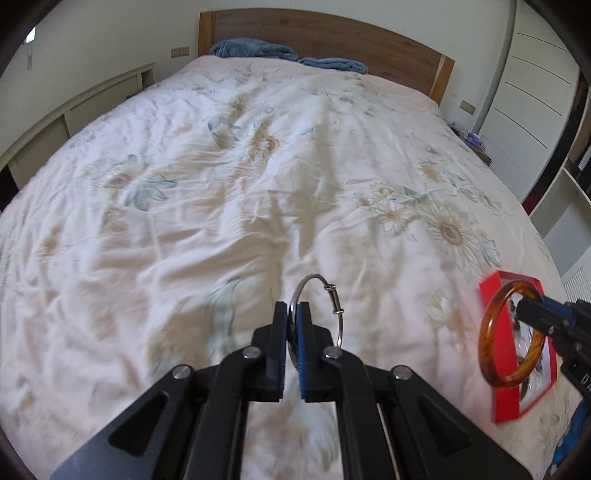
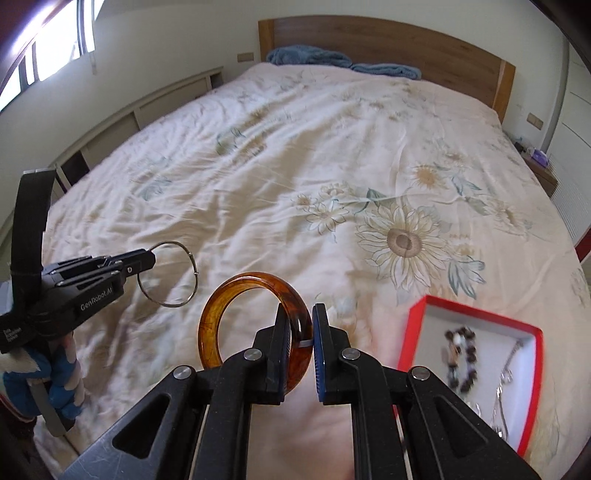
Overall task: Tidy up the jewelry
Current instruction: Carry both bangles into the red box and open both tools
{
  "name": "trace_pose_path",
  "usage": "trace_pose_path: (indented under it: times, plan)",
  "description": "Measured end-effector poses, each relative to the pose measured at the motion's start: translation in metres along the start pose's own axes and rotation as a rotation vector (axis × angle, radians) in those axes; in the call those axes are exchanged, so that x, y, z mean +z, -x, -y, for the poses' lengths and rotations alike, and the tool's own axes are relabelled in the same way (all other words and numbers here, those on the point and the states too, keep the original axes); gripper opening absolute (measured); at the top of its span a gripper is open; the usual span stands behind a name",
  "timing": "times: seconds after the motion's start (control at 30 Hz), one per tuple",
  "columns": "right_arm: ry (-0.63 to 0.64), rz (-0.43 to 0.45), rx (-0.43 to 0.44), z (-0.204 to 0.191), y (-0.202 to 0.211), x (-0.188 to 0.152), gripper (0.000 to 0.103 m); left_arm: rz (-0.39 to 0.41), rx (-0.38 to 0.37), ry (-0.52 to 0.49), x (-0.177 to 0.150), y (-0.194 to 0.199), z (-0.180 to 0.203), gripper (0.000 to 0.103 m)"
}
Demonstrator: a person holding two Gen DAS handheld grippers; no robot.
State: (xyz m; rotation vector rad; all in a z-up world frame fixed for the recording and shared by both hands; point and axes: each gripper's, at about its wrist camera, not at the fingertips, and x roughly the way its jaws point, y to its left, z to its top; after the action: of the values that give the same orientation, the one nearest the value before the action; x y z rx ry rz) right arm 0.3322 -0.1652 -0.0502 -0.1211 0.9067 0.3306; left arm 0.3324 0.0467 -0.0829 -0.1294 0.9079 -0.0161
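Observation:
My left gripper is shut on a thin silver wire bangle and holds it above the bed; it also shows in the right wrist view with the silver bangle. My right gripper is shut on an amber bangle, held above the bed. In the left wrist view the amber bangle hangs in front of a red jewelry box. The red box lies on the bed at the lower right, with a dark bead bracelet and a silver chain inside.
A floral quilt covers the whole bed. Blue towels lie by the wooden headboard. Low shelving runs along the left wall and a white wardrobe stands on the right.

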Motion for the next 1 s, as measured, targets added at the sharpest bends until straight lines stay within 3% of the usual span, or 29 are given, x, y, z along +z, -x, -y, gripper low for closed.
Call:
trace_pose_path:
  times: [0.5, 0.73, 1.0]
  plan:
    - [-0.060, 0.113, -0.006, -0.009, 0.111, -0.064, 0.011, 0.088, -0.011, -0.092, -0.053, 0.112, 0.033, 0.004]
    - [-0.167, 0.179, -0.048, 0.040, 0.156, -0.096, 0.011, 0.104, -0.072, -0.126, -0.060, 0.132, 0.077, 0.004]
    - [-0.262, 0.195, -0.130, 0.107, 0.179, -0.120, 0.012, 0.094, -0.168, -0.200, -0.055, 0.129, 0.150, 0.004]
